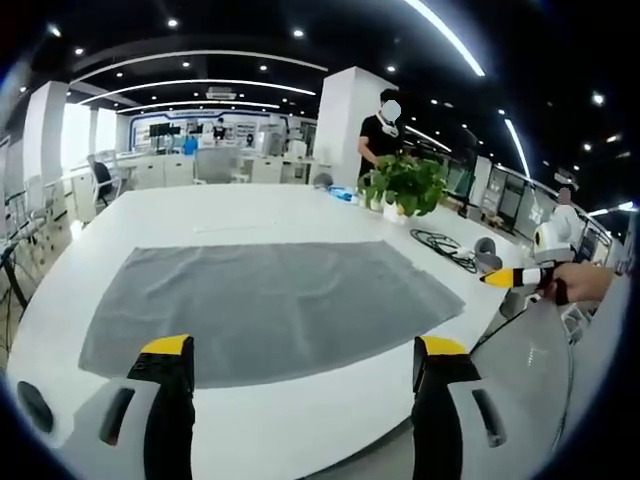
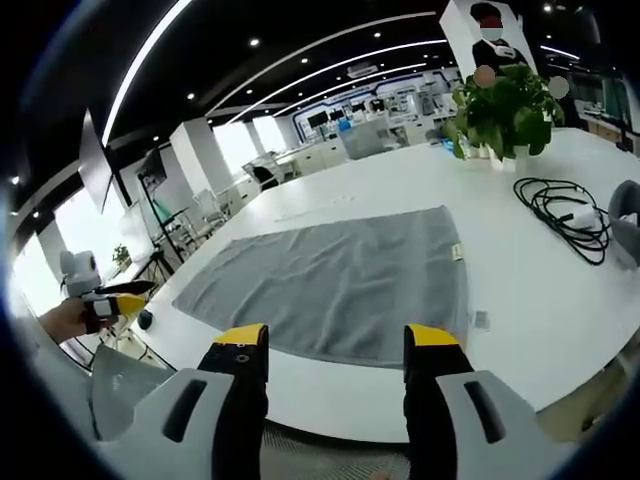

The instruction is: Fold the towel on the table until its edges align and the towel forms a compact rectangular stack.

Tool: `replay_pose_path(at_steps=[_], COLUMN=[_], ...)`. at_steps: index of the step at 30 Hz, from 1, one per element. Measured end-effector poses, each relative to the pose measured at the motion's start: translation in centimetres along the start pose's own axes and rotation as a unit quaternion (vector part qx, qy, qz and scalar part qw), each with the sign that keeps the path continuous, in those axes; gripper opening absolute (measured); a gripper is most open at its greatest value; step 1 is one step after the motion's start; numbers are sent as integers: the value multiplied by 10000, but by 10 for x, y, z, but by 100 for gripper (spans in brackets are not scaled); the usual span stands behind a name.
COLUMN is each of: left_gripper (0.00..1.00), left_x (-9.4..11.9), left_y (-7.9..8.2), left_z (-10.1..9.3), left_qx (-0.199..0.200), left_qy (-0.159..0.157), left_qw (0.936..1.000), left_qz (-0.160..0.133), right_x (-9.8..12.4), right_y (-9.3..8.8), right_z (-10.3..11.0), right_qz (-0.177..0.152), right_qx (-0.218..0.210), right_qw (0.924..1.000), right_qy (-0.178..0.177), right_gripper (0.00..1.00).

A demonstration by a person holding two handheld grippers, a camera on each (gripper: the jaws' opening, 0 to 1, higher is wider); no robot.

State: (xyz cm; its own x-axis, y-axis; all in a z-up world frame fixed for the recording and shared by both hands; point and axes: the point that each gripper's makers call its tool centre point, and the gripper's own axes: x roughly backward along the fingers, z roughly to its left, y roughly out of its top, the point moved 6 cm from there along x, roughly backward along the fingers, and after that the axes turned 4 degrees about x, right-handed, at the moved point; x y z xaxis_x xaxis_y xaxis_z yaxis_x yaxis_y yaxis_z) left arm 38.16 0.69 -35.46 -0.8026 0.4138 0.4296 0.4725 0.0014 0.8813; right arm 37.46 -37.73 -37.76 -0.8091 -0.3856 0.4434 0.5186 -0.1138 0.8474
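Left gripper [image 1: 305,358] hangs with its two yellow-tipped fingers [image 1: 167,347] spread wide, nothing between them. Right gripper [image 2: 337,340] matches it, fingers [image 2: 242,336] parted and empty. Off at the right edge of the left gripper view, a hand [image 1: 582,281] grips the other tool. Far left in the right gripper view, a hand [image 2: 66,319] holds the other tool too.

Bare table [image 2: 520,300] rings towel [image 2: 350,285]; cable [image 2: 565,210] seemingly clear.
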Motion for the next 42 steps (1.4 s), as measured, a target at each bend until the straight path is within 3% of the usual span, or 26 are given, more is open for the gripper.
replay_pose_path(at_steps=[5, 9, 24, 30, 37, 42], left_gripper=[92, 91, 90, 90, 90, 90], left_x=[-9, -19, -64, -81, -108, -125], left_y=[5, 12, 38, 50, 61, 72], left_z=[-8, -18, -69, -94, -120, -139], left_qx=[-62, -78, -664, -819, -1070, -1434], left_qy=[-92, -308, -1047, -1189, -1474, -1771], left_qw=[9999, 9994, 9922, 9893, 9831, 9736], left_qz=[-35, -118, -108, -186, -186, -149], right_x=[4, 9, 24, 27, 21, 12], right_y=[8, 16, 44, 68, 88, 96], right_z=[-7, -11, -60, -87, -107, -115], right_qz=[-200, -173, -304, -273, -322, -280], right_qx=[-330, 4, 306, 743, 874, 975], right_qw=[9992, 9998, 9985, 9961, 9951, 9946], right_qy=[-60, -103, -345, -384, -326, -236], right_gripper=[54, 54, 53, 53, 53, 53])
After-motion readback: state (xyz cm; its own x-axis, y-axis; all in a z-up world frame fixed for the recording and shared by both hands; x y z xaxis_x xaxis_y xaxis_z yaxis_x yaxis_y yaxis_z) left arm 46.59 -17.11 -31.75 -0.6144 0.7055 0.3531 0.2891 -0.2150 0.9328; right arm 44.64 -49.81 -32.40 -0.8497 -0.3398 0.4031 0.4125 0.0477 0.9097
